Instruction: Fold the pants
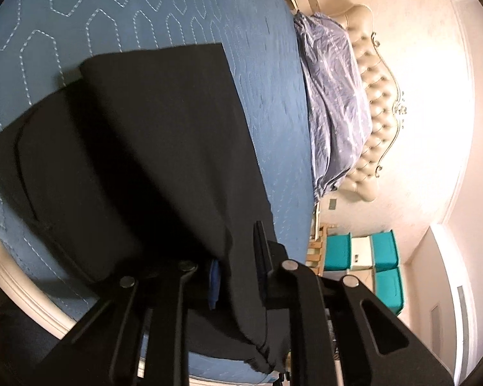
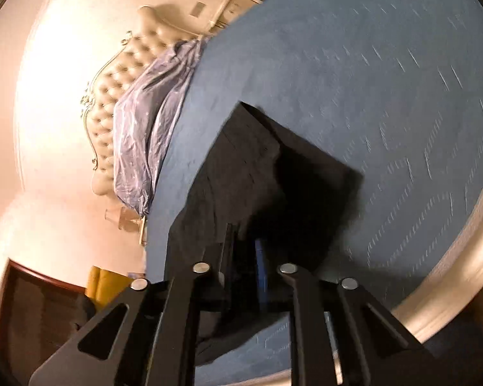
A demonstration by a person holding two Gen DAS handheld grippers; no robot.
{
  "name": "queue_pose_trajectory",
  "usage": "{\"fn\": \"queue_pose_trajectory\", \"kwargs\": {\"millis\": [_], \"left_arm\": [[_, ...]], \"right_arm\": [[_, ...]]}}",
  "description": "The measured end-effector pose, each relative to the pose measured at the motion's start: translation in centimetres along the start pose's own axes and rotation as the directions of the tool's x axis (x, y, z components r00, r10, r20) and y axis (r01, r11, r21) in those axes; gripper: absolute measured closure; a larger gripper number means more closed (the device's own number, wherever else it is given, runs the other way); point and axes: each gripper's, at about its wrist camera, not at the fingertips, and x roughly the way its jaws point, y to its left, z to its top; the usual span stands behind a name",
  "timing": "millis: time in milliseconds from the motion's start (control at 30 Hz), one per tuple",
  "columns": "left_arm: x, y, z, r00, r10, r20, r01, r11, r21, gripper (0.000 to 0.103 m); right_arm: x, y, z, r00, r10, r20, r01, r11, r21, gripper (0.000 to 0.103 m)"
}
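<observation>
The black pants (image 1: 138, 148) lie on the blue quilted bedspread (image 1: 164, 9), one layer folded over another, flat with straight edges, spreading from nine o'clock toward the centre; the left gripper (image 1: 238, 263) at six o'clock is pinched onto a raised part of the cloth. The left view alone shows teal storage boxes (image 1: 383, 251) at four o'clock; the right view, blurred, alone shows a dark wooden door (image 2: 42, 305) at eight o'clock; there the right gripper (image 2: 241, 257) clamps the pants' near edge.
</observation>
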Motion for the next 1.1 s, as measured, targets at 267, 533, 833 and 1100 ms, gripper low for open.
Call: {"fn": "queue_pose_trajectory", "kwargs": {"millis": [267, 533, 833, 1100], "left_arm": [[-1.0, 1.4, 0.3, 1.000, -0.001, 0.027, 0.003, 0.998, -0.063, 0.078], [-0.6, -4.2, 2.0, 0.993, 0.113, 0.026, -0.114, 0.992, 0.047, 0.101], [3.4, -26.9, 8.2, 0.995, 0.082, 0.065, -0.095, 0.969, 0.227, 0.101], [-1.7, -13.0, 1.3, 0.988, 0.155, 0.017, -0.155, 0.961, 0.229, 0.101]], "right_arm": [[1.2, 0.3, 0.0, 0.999, -0.043, -0.019, 0.042, 0.999, -0.030, 0.053], [2.3, 4.9, 3.0, 0.994, -0.088, -0.060, 0.084, 0.994, -0.069, 0.095], [5.1, 19.9, 13.3, 0.999, 0.047, -0.017, -0.049, 0.984, -0.172, 0.096], [0.5, 7.6, 6.0, 0.998, -0.047, -0.039, 0.040, 0.988, -0.152, 0.096]]}}
